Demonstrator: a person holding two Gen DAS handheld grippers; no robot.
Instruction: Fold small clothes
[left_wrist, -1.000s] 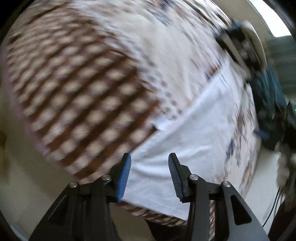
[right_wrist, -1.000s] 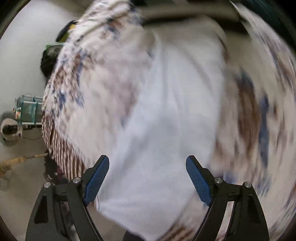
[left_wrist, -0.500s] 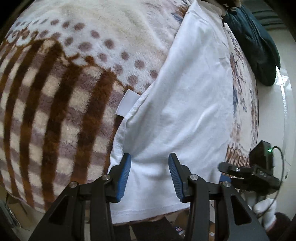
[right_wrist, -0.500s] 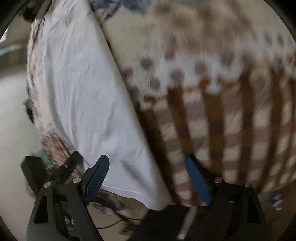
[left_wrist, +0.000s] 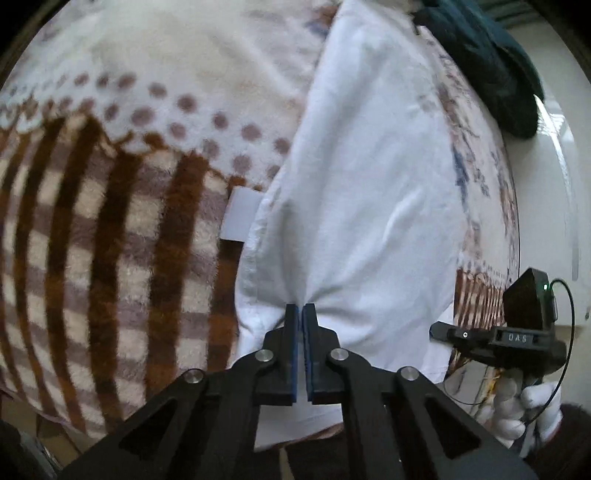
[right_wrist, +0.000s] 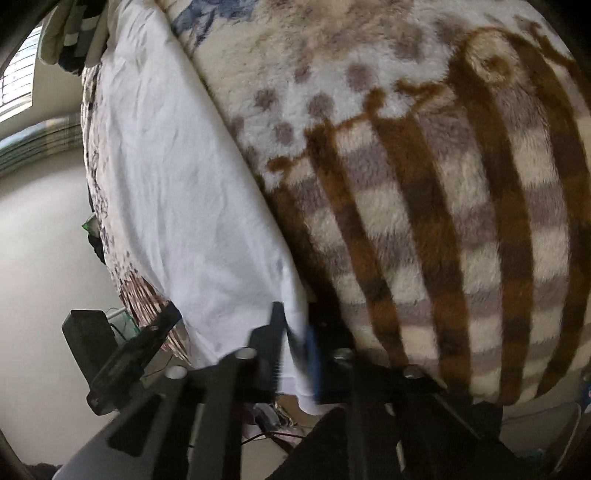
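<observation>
A white garment (left_wrist: 373, 206) lies flat along a patterned fleece blanket (left_wrist: 110, 229) and reaches its near edge. My left gripper (left_wrist: 300, 312) is shut on the garment near its bottom hem, and the cloth puckers at the tips. A white label (left_wrist: 239, 214) sticks out at the garment's left side. In the right wrist view the same garment (right_wrist: 173, 192) runs up the left. My right gripper (right_wrist: 293, 325) is shut on its near right corner; the fingers are blurred. The right gripper also shows in the left wrist view (left_wrist: 498, 338), held by a gloved hand.
A dark teal garment (left_wrist: 487, 62) lies at the far right of the blanket. The blanket (right_wrist: 424, 206) has brown stripes and dots and drops off at the near edge. Pale floor (right_wrist: 40, 258) and cables lie beyond. The left gripper's body (right_wrist: 110, 350) shows at lower left.
Both grippers have closed from open: the left onto the garment near its hem, the right onto the garment's corner. The views have steadied and moved slightly closer.
</observation>
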